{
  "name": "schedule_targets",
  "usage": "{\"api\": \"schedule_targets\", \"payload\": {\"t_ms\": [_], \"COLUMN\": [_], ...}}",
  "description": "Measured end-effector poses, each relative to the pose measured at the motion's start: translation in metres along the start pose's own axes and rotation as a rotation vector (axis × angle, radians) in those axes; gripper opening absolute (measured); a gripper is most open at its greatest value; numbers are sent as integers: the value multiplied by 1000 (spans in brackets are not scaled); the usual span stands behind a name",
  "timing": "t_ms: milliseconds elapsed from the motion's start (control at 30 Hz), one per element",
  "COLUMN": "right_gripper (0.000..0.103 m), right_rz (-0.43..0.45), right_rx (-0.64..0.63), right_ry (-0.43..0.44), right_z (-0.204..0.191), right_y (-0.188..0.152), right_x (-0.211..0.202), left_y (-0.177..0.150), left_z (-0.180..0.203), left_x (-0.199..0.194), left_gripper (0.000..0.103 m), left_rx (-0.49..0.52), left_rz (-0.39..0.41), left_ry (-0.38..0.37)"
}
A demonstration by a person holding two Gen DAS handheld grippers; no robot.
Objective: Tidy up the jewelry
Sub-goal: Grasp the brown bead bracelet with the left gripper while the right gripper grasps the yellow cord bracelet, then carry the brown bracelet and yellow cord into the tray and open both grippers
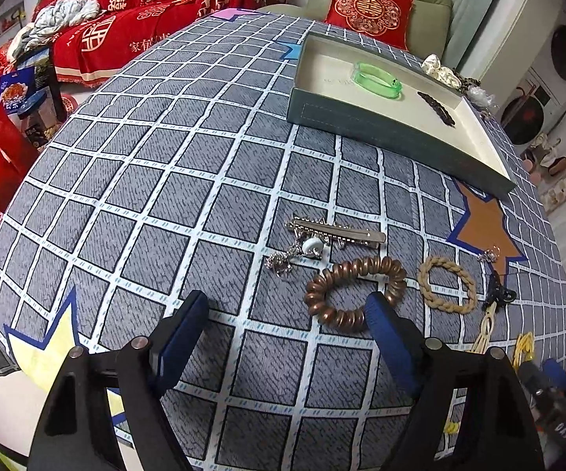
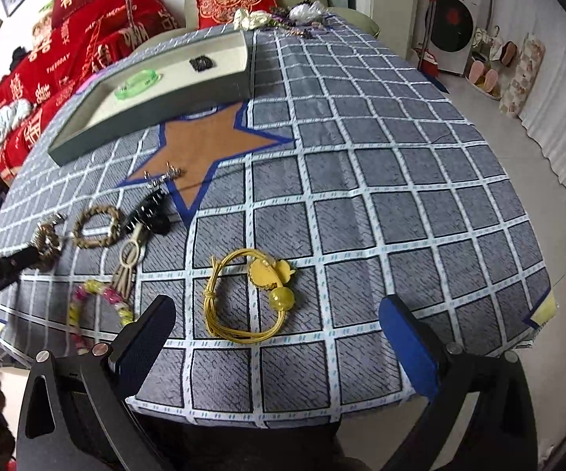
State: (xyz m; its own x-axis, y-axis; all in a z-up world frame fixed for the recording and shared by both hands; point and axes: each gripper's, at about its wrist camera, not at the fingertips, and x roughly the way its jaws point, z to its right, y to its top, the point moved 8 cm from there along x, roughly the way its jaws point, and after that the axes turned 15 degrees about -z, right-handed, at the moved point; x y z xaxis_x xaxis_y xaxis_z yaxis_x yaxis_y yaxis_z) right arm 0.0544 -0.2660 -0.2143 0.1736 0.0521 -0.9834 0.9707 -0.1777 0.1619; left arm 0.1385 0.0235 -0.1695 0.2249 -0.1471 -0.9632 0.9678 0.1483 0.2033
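A shallow grey box (image 1: 381, 127) with a cream inside holds a green bangle (image 1: 377, 79) and a dark clip (image 1: 436, 107); it also shows in the right wrist view (image 2: 149, 114). My left gripper (image 1: 288, 306) is open and empty, its right finger beside a brown spiral hair tie (image 1: 355, 292). A silver hair clip (image 1: 334, 231) and a tan braided ring (image 1: 446, 284) lie close by. My right gripper (image 2: 277, 312) is open and empty, just short of a yellow hair tie (image 2: 243, 298) with a bead.
A black claw clip (image 2: 149, 212), a cream cord (image 2: 129, 255) and a pink-yellow bead bracelet (image 2: 98, 302) lie at the table's left front. More items (image 2: 283, 15) sit at the far edge. A red-covered sofa (image 1: 145, 11) and a cushion (image 1: 369, 10) stand behind.
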Motion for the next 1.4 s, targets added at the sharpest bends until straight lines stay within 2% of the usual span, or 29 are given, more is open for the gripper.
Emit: {"api": "schedule_targets", "payload": {"t_ms": [100,167,267,333,400,467,533,600,733,767,800,833,867,900,1033,1200,1400], "right_gripper": [103,103,103,102,101,100,96,89,70,62,50,43,28,18,15,15,15], "right_rz": [-11,-5,-1,8,14,16,21,26,40,43,45,49,50,52,51,47,59], "right_rx": [-7,-13,-30,-44,-49,-51,-54,-59,-72,-75,-78,-81,-84,-87,-85,-48,-18], "right_ry": [-13,-36,-64,-75,-75,-71,-70,-69,-68,-68,-66,-65,-65,-64,-53,34,95], "right_z": [-3,-3,-5,-7,-8,-9,-9,-11,-15,-16,-17,-18,-19,-20,-19,-11,-2], "right_y": [-1,0,1,0,0,-1,-2,-3,-3,-3,-2,-2,-1,-1,-1,-4,-3], "right_x": [9,11,13,13,13,13,11,9,3,2,1,0,-1,-1,-2,-5,-15], "left_y": [2,3,4,3,1,-1,-2,-2,-3,-4,-5,-6,-6,-7,-11,-14,-13], "left_z": [1,2,4,6,7,10,12,13,17,19,21,22,23,24,23,22,21], "left_x": [1,1,2,2,2,2,1,1,0,0,0,0,0,0,-4,-11,-21], "left_gripper": [89,84,82,73,72,62,61,61,38,27,23,23,21,21,20,20,20], "left_rx": [-1,4,24,43,62,78,93,95,108,117,123,128,132,135,134,141,139], "left_rz": [3,8,13,22,25,30,31,31,30,28,26,25,25,23,23,27,33], "left_ry": [6,11,35,58,70,71,74,73,53,39,29,19,5,-8,-61,-84,-115]}}
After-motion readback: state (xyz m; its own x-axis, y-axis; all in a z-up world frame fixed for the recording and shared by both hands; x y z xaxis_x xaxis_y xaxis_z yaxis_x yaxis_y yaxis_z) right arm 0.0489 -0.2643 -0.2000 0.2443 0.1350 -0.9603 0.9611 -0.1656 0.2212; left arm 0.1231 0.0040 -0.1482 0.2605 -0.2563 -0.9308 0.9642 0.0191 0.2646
